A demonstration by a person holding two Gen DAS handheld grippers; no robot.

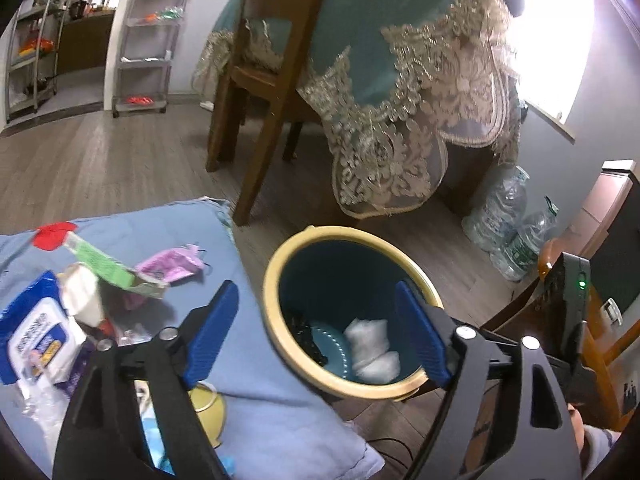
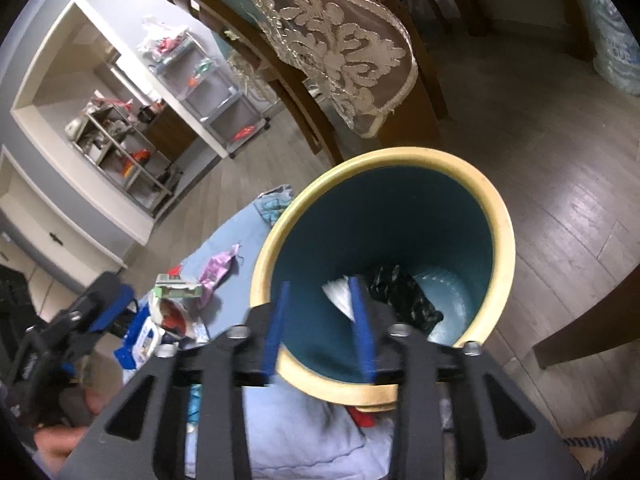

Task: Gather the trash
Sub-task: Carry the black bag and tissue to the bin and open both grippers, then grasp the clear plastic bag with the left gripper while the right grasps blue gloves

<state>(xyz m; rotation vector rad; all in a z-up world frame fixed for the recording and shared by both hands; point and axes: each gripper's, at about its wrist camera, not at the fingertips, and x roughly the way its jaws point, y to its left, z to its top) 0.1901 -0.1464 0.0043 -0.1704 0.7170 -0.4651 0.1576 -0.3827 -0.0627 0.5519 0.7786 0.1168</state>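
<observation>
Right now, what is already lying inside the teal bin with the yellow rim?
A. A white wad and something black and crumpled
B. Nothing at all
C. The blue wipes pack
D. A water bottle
A: inside the bin, a white wad lies beside a black crumpled piece.

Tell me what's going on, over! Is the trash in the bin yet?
Both tongs open, empty: left, right, above bin. White wad and black bag inside. More trash on blue cloth. Nothing blocking.
</observation>
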